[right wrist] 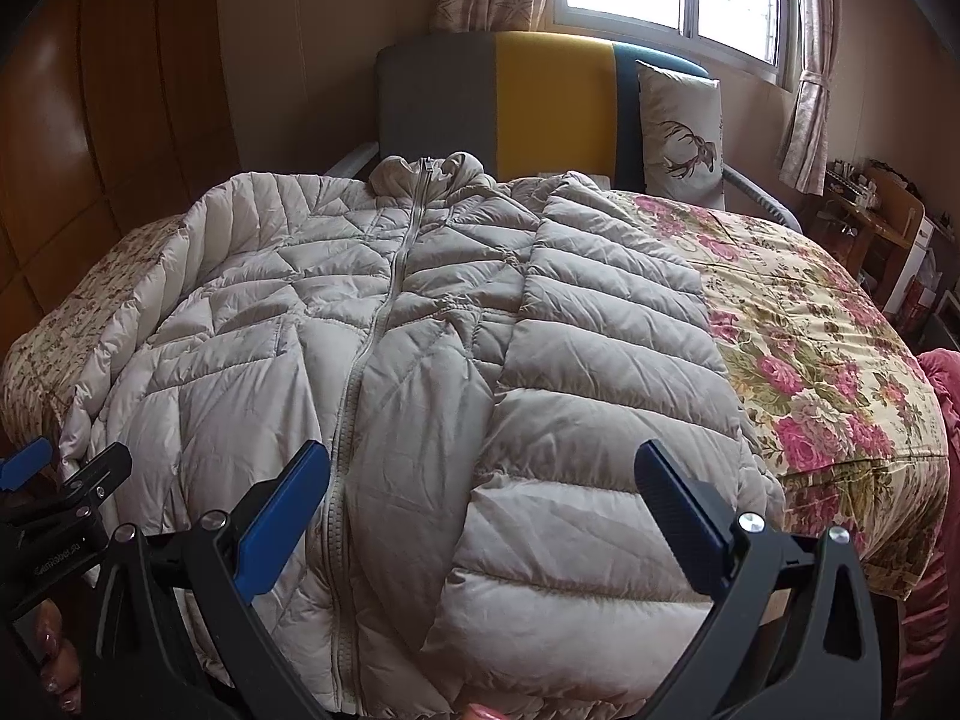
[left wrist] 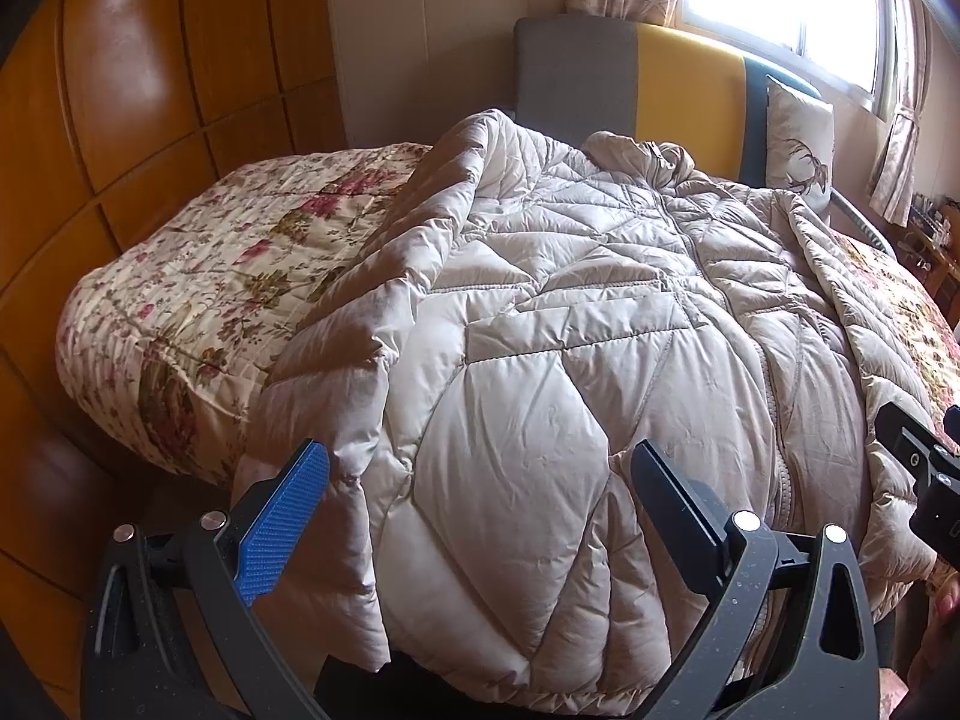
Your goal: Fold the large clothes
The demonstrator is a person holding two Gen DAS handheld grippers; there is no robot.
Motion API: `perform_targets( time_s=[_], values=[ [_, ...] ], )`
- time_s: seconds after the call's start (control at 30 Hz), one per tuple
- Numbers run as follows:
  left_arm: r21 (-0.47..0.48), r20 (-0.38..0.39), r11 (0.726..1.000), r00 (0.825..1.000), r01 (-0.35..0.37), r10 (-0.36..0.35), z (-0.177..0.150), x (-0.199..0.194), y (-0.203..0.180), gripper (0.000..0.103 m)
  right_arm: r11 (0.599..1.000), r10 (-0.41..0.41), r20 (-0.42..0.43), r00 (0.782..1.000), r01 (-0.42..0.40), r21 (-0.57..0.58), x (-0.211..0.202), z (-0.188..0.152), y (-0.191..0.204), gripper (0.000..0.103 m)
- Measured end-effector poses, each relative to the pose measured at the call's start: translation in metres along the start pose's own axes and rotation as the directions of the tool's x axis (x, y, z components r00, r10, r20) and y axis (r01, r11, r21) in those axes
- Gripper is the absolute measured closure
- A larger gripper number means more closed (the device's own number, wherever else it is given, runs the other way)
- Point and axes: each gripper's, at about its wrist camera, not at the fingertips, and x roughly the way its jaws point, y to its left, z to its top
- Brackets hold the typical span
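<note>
Two tongs, left gripper [left wrist: 480, 480] and right gripper [right wrist: 480, 480], gape spread at 6 o'clock over the zipped puffer jacket [right wrist: 390, 330] on the floral bedspread [right wrist: 810, 360].

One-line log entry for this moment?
left claw: open, empty | right claw: open, empty | puffer jacket: zipped, flat on floral quilt
</note>
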Motion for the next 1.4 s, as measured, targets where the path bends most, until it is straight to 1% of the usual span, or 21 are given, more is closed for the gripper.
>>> perform_targets(
  time_s=[0.5,0.97,1.07,1.17,1.2,1.27,1.33,1.4],
  values=[
    [0.002,-0.010,1.000,1.000,-0.002,0.002,-0.003,0.004,0.000,0.003,1.000,0.017,-0.004,1.000,-0.017,0.004,0.002,-0.001,0.000,0.002],
    [-0.006,-0.027,1.000,1.000,-0.003,0.003,-0.005,0.009,0.000,0.003,1.000,0.015,-0.018,1.000,-0.015,-0.011,0.007,-0.002,0.002,0.002],
    [-0.007,-0.039,1.000,0.999,0.016,-0.016,-0.006,0.011,0.001,0.003,0.997,0.074,0.028,0.997,-0.074,-0.012,0.004,-0.001,-0.003,0.002],
    [-0.012,-0.052,0.999,0.998,0.046,-0.047,-0.006,0.014,0.003,0.003,0.997,0.035,0.046,0.998,-0.032,-0.072,0.002,-0.001,-0.004,0.002],
    [-0.014,-0.055,0.998,0.997,0.057,-0.058,-0.005,0.016,0.004,0.003,0.995,0.020,0.038,0.999,-0.017,-0.099,0.003,-0.002,-0.005,0.002],
    [-0.029,-0.063,0.995,0.993,0.099,-0.101,-0.003,0.020,0.008,0.003,0.989,-0.023,-0.011,1.000,0.021,-0.148,0.010,-0.007,-0.007,0.002],
    [-0.059,-0.062,0.989,0.988,0.139,-0.142,-0.003,0.024,0.016,0.003,0.980,-0.036,-0.064,0.997,0.023,-0.196,0.020,-0.017,-0.012,0.002],
    [-0.078,-0.055,0.984,0.985,0.157,-0.162,-0.004,0.026,0.020,0.003,0.972,-0.062,-0.090,0.994,0.040,-0.230,0.027,-0.026,-0.019,0.004]
  ],
)
